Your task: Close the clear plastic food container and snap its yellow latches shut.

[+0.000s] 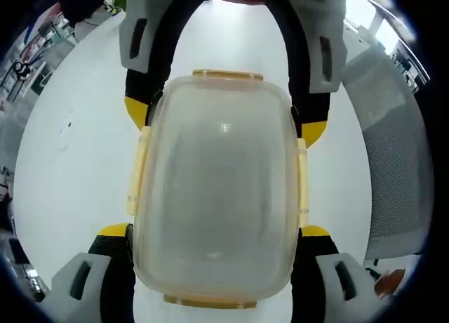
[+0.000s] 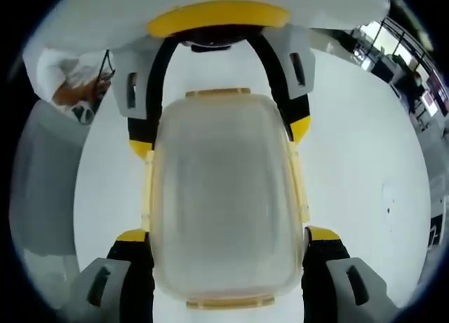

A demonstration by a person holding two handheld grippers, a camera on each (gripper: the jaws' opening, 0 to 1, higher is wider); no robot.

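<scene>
Down at the bottom of the left gripper view, the left gripper (image 1: 214,267) is reaching in with its two yellow-tipped jaws spread wide, one on either side of the clear plastic food container (image 1: 217,189). Whether the tips are actually pressing the walls is hard to say at this angle. The container is sitting on the white table (image 1: 70,168), lid on, frosted and pale. Yellow latches are lying along its long sides — the left side latch (image 1: 137,172) and the right side latch (image 1: 302,182) — with another at the near end (image 1: 210,302) and one at the far end (image 1: 228,75). Past that far end, the right gripper (image 1: 226,123) is coming in from the top, its jaws also spread and straddling the container's far corners. Beyond the table edge on the right, a grey mesh chair (image 1: 393,175) is showing.

Switching to the right gripper view, it is the mirror story: the right gripper (image 2: 228,242) is standing with its jaws wide apart beside the container (image 2: 224,203), and the left gripper (image 2: 221,133) is facing it from the far end, likewise spread. The table (image 2: 358,147) is stretching out to the right, and at far left a person's hand (image 2: 74,91) is visible.
</scene>
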